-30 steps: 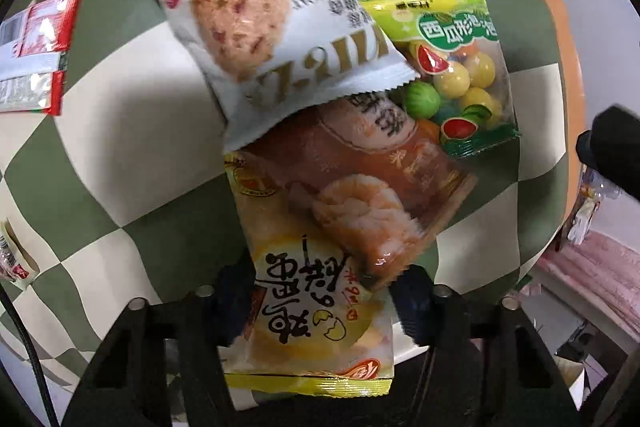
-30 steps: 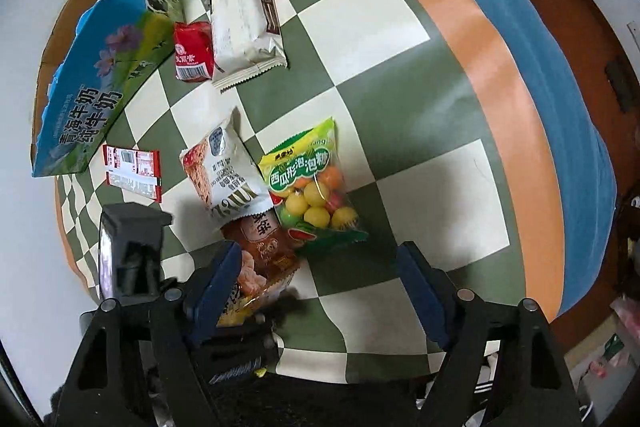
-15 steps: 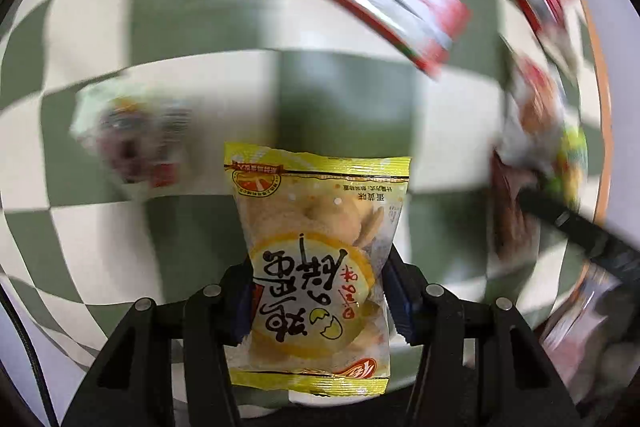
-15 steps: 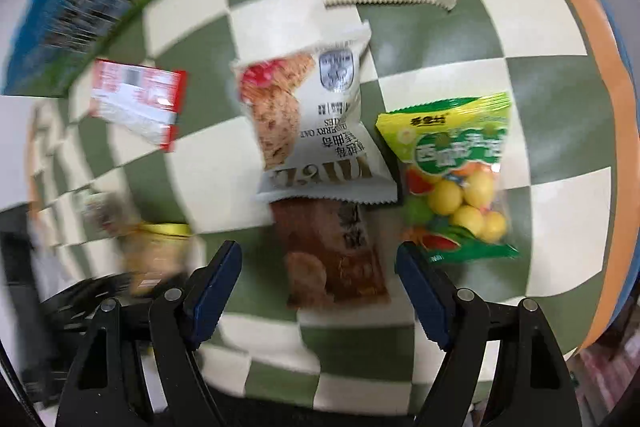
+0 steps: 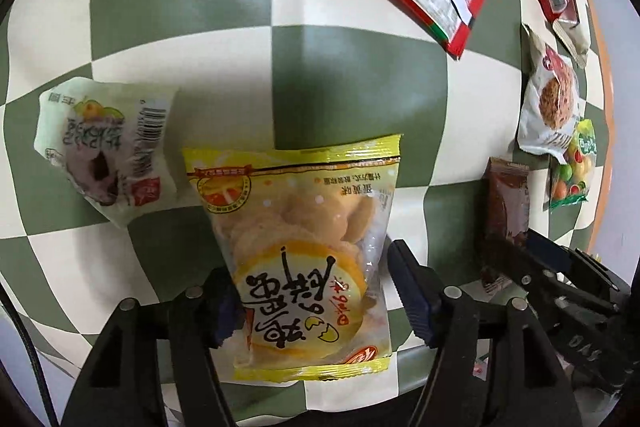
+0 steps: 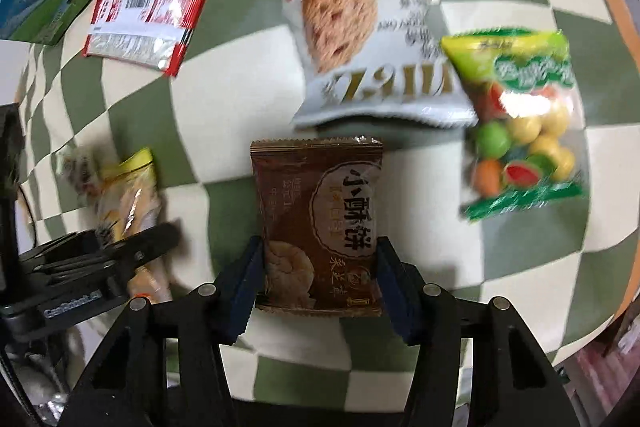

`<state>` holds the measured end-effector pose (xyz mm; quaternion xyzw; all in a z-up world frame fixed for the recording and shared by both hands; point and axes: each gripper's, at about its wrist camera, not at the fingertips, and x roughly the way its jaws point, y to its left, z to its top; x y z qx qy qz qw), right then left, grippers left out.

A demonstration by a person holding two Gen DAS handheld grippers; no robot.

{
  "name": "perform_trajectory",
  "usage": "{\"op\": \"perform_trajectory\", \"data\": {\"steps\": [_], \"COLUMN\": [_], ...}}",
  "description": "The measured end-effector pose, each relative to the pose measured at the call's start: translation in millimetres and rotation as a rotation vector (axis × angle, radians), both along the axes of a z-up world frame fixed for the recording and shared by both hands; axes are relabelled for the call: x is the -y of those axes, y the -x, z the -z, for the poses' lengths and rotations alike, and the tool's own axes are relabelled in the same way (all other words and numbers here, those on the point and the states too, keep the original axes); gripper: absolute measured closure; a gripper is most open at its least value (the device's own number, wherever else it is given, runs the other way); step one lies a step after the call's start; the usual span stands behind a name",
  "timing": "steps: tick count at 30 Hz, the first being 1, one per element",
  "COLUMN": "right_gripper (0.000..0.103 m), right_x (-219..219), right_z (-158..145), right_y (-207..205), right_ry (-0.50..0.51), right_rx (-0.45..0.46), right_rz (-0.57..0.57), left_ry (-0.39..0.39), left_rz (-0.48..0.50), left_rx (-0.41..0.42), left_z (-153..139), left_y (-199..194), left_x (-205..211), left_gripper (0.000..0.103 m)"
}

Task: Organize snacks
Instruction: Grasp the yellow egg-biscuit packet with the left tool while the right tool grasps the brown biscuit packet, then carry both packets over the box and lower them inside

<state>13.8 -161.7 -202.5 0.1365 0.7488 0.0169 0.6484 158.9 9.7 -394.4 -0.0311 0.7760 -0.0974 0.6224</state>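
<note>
Two claws: both point down at the checkered counter (image 5: 352, 75).
Left claw (image 5: 316, 307): jaws spreading, releasing yellow cake packet (image 5: 304, 251) beside pale packet (image 5: 108, 151).
Right claw (image 6: 318, 279): jaws closing around brown pastry packet (image 6: 320, 223), near oat packet (image 6: 372, 39), apparently to move it.

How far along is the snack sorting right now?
Early. The yellow cookie bag lies beside a pale packet as the left gripper opens. The right gripper closes around the brown pastry packet. The oat cookie bag and gumball bag remain.
</note>
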Motion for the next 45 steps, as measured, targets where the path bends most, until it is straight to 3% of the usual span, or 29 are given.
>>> {"op": "perform_trajectory", "data": {"steps": [3, 8, 10, 15, 18, 24, 29, 37, 41, 45], "right_gripper": [0.044, 0.043, 0.043, 0.046, 0.048, 0.049, 0.049, 0.049, 0.049, 0.049], "right_x": [12, 9, 0, -19, -36, -34, -39, -19, -11, -16], "right_z": [-1, 7, 12, 12, 9, -28, -72, -177, -210, -212], "right_y": [-1, -3, -4, -7, -7, 9, 0, -81, -150, -222], "right_ry": [-0.033, 0.008, 0.030, 0.060, 0.060, -0.004, -0.091, -0.200, -0.187, -0.132], "right_rx": [0.000, 0.004, 0.010, 0.041, 0.055, 0.107, 0.177, 0.402, 0.493, 0.527], "right_rz": [0.094, 0.093, 0.092, 0.070, 0.050, 0.008, -0.008, -0.006, -0.008, -0.032], "left_ry": [0.011, 0.032, 0.011, 0.001, -0.005, 0.013, 0.097, 0.193, 0.149, 0.063], "left_rz": [-0.015, -0.048, -0.035, -0.046, -0.046, -0.028, -0.072, -0.121, -0.124, -0.140], "left_rx": [-0.019, -0.027, -0.006, 0.023, 0.048, 0.119, 0.178, 0.356, 0.426, 0.450], "left_z": [5, 2, 1, -11, -25, -70, -122, -224, -253, -253], "left_y": [3, -19, -17, -13, -9, -7, -23, -97, -161, -226], "left_x": [-10, -47, -52, -54, -57, -59, -72, -63, -65, -68], "left_gripper": [0.038, 0.039, 0.049, 0.057, 0.058, 0.058, 0.058, 0.058, 0.058, 0.058]}}
